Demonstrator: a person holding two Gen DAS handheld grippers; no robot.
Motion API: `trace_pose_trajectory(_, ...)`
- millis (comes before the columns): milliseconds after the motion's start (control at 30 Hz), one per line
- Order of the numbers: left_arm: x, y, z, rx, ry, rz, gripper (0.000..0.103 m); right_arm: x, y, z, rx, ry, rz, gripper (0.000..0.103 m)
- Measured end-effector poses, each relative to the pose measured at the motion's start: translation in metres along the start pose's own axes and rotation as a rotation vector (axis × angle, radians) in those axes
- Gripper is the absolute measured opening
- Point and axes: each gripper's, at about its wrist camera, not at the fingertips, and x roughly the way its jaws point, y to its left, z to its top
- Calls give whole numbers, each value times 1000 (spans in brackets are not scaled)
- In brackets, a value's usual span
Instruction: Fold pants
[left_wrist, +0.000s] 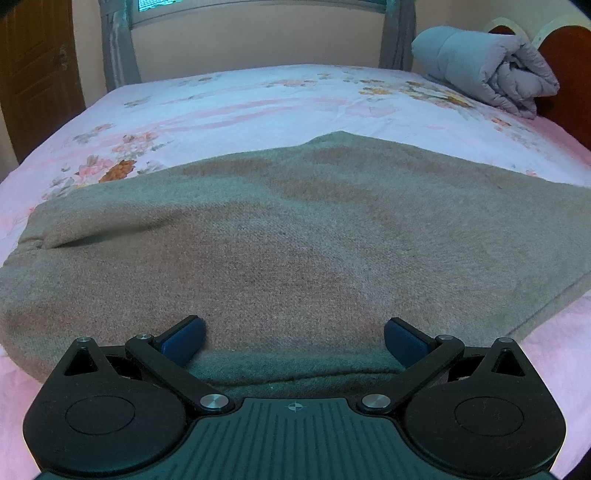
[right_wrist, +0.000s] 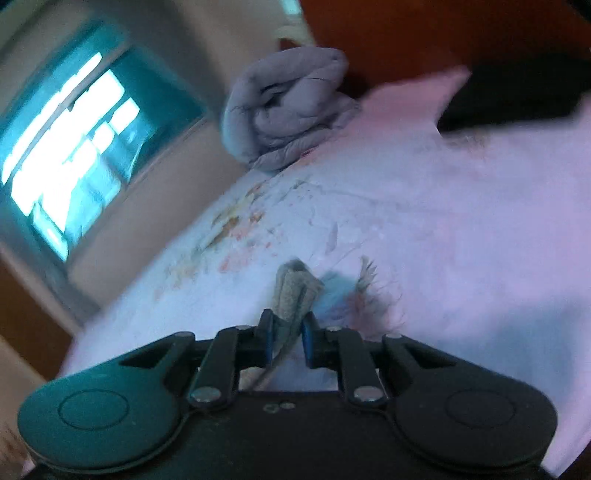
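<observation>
Grey-brown pants (left_wrist: 295, 236) lie spread flat across the near part of the bed and fill most of the left wrist view. My left gripper (left_wrist: 294, 341) is open, its blue pads wide apart just above the pants' near edge, holding nothing. My right gripper (right_wrist: 288, 338) is shut on a bunched end of the pants (right_wrist: 293, 291), held above the floral sheet. The right wrist view is tilted and blurred by motion.
The bed (left_wrist: 258, 107) has a pink and white floral sheet. A rolled grey quilt (left_wrist: 487, 70) lies at the far right by the red-brown headboard (left_wrist: 569, 74); it also shows in the right wrist view (right_wrist: 288, 110). A window (right_wrist: 74, 147) is on the far wall.
</observation>
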Motion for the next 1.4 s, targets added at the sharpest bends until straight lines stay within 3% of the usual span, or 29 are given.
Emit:
trace_pose_trajectory(133, 0, 3, 1, 6, 8, -15, 103, 27, -52, -35, 58, 145, -60, 4)
trace_pose_trajectory(233, 0, 3, 2, 2, 10, -8, 103, 25, -67, -45, 231, 81, -7, 9)
trace_pose_trajectory(333, -3, 2, 0, -7, -21, 2, 103, 12, -67, -43, 319, 47, -3, 17)
trace_pose_trajectory(433, -20, 9, -3, -49, -61, 49, 103, -13, -41, -35, 198, -51, -111, 17)
trace_pose_trajectory(500, -36, 25, -8, -107, -102, 86, 103, -15, -24, -28, 140, -52, -49, 17)
trace_pose_trajectory(600, -55, 59, -16, -201, -120, 177, 103, 11, 30, -20, 12, 52, 104, 18)
trace_pose_trajectory(700, -70, 99, -25, -323, -113, 319, 103, 52, 100, -24, -86, 160, 264, 24)
trace_pose_trajectory(800, -73, 135, -33, -480, -92, 376, 103, 97, 173, -39, -174, 278, 366, 31)
trace_pose_trajectory(933, -62, 162, -36, -642, -89, 332, 103, 159, 278, -76, -341, 425, 545, 46)
trace_pose_trajectory(1000, -52, 166, -35, -684, -76, 300, 101, 192, 323, -97, -400, 501, 614, 46)
trace_pose_trajectory(1067, -40, 168, -31, -693, -58, 293, 93, 217, 355, -118, -456, 558, 654, 46)
trace_pose_trajectory(1167, -28, 169, -28, -686, -46, 294, 92, 247, 389, -157, -675, 579, 682, 44)
trace_pose_trajectory(1233, -24, 171, -28, -686, -52, 292, 92, 259, 390, -171, -643, 606, 723, 32)
trace_pose_trajectory(1333, -25, 172, -27, -688, -79, 301, 91, 269, 386, -168, -515, 595, 756, 35)
trace_pose_trajectory(1400, -27, 171, -28, -705, -102, 293, 88, 280, 397, -169, -527, 639, 761, 36)
